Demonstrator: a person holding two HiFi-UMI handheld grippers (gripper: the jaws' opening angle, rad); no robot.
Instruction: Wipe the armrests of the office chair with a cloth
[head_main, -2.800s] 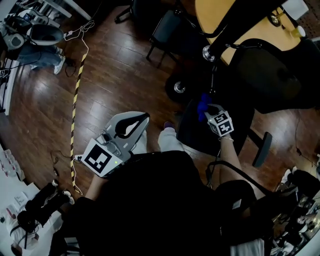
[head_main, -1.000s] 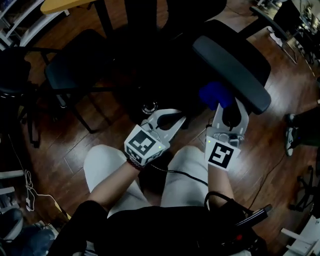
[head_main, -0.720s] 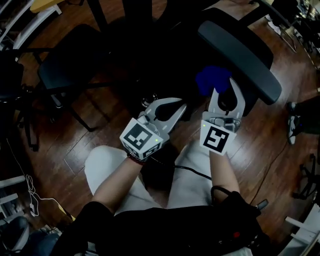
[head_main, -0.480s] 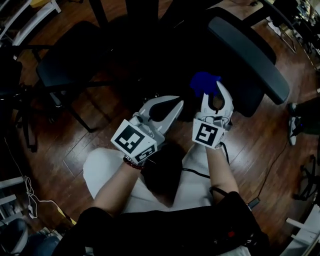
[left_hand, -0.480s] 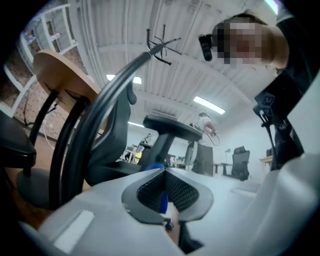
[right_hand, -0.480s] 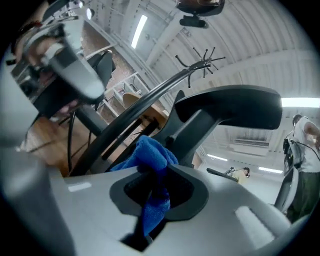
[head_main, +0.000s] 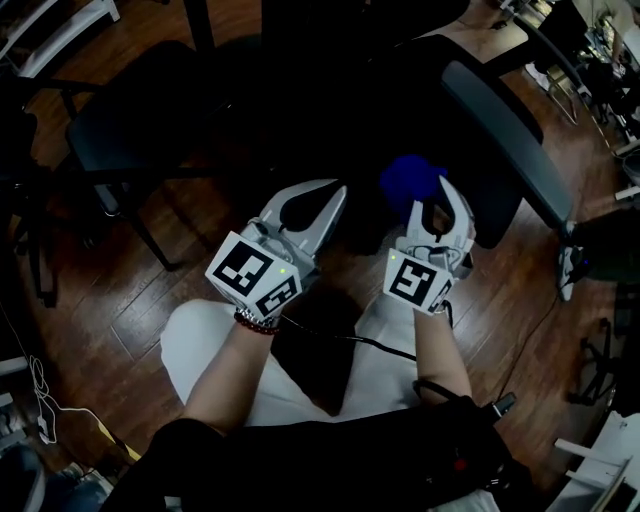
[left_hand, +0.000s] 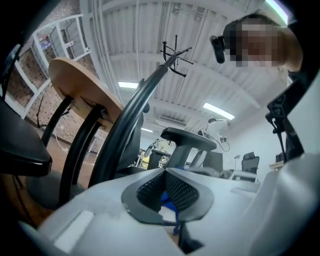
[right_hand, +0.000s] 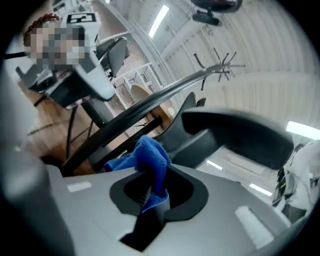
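The office chair's dark grey armrest (head_main: 497, 125) slants across the upper right of the head view. My right gripper (head_main: 443, 187) is just left of it and below its pad, shut on a bunched blue cloth (head_main: 408, 176). In the right gripper view the cloth (right_hand: 150, 156) sticks up from the closed right gripper (right_hand: 155, 184), and the armrest (right_hand: 240, 137) is close behind it. My left gripper (head_main: 336, 190) hovers beside the right one with its tips together and nothing held. The left gripper view shows the left gripper (left_hand: 165, 173) closed, with the armrest (left_hand: 188, 137) beyond.
A second black chair (head_main: 130, 125) stands at the upper left on the wooden floor (head_main: 110, 300). The person's knees in white trousers (head_main: 215, 335) are right below the grippers, with a black cable (head_main: 340, 338) across them. The chair's dark backrest (head_main: 340, 60) fills the top middle.
The right gripper and cloth have come off the armrest's underside, down and to the left. The armrest now sits further right in view. The left gripper has drifted left.
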